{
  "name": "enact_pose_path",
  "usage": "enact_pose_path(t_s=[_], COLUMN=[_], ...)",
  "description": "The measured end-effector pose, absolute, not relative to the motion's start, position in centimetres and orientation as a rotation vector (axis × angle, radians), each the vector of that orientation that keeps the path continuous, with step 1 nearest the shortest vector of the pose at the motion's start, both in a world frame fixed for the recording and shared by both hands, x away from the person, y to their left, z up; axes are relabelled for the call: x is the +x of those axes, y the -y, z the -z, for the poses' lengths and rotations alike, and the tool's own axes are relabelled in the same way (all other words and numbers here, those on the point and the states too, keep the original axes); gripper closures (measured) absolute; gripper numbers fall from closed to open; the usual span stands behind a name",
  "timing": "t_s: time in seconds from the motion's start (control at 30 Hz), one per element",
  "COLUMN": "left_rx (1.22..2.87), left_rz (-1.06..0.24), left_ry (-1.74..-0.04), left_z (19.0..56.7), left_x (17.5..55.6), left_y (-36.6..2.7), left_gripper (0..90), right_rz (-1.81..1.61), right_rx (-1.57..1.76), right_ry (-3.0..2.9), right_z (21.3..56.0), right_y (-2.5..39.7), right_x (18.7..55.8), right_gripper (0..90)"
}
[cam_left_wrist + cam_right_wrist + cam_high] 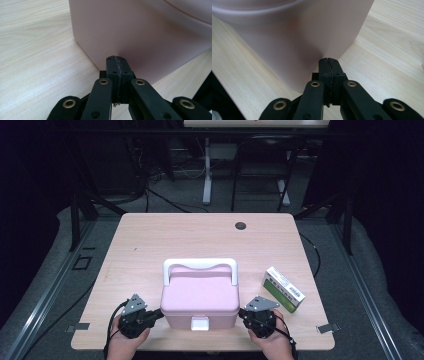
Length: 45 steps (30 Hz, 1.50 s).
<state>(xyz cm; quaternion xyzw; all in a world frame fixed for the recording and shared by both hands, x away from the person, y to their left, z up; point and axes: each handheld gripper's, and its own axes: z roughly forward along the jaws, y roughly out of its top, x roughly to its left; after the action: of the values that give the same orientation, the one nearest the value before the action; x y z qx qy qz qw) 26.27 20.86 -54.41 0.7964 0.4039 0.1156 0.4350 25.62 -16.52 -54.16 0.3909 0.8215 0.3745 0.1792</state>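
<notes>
A pale wood desk [150, 245] was seen from the high view, with a pink box [200, 297] set near its front edge, centred between the two hands. The box was shut: lid down, white handle [200, 265] lying toward the far side, white latch [199, 323] on the front wall looking fastened. A green-and-white carton [284, 289] was laid right of the box, apart from it.

The left hand-held gripper [159, 313] was placed against the box's left wall, low down; in the left gripper view its jaws were pressed together with nothing between them, tips [117, 62] at or just off the pink wall. The right hand-held gripper [242, 313] was mirrored at the right wall, jaws likewise closed on nothing [329, 63].

Progress was judged early: the box was bracketed from both sides, apparently for pushing or steadying, but nothing was gripped. Latch unopened, lid unlifted, carton untouched; whatever handling of the box was meant was mostly left to do.
</notes>
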Motion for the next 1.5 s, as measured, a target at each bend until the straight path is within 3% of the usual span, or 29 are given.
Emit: enact_pose_path(t_s=[0.57,0.8,0.97,1.17,1.5], left_rx=[1.971,1.965,1.93,1.876,1.848], left_rz=[-0.247,-0.233,-0.245,-0.228,-0.25], left_ry=[-1.006,-1.0,-1.021,-1.08,-1.109], left_z=[54.5,54.5,54.3,54.5,54.4], left_x=[26.0,26.3,26.7,27.2,27.5], left_y=[-21.1,-21.3,-22.1,-23.2,-24.1], left_gripper=[90.0,89.4,83.0,65.7,58.3], right_rz=[-1.073,-1.072,-1.084,-1.091,-1.114], right_rx=[1.11,1.124,1.141,1.136,1.118], right_ry=[-2.339,-2.356,-2.343,-2.319,-2.31], right_z=[54.1,54.4,54.4,54.2,53.8], right_y=[16.8,17.1,17.4,17.8,18.3], right_x=[24.8,25.1,25.5,25.5,25.7], right_gripper=[89.8,83.5,74.5,62.3,53.5])
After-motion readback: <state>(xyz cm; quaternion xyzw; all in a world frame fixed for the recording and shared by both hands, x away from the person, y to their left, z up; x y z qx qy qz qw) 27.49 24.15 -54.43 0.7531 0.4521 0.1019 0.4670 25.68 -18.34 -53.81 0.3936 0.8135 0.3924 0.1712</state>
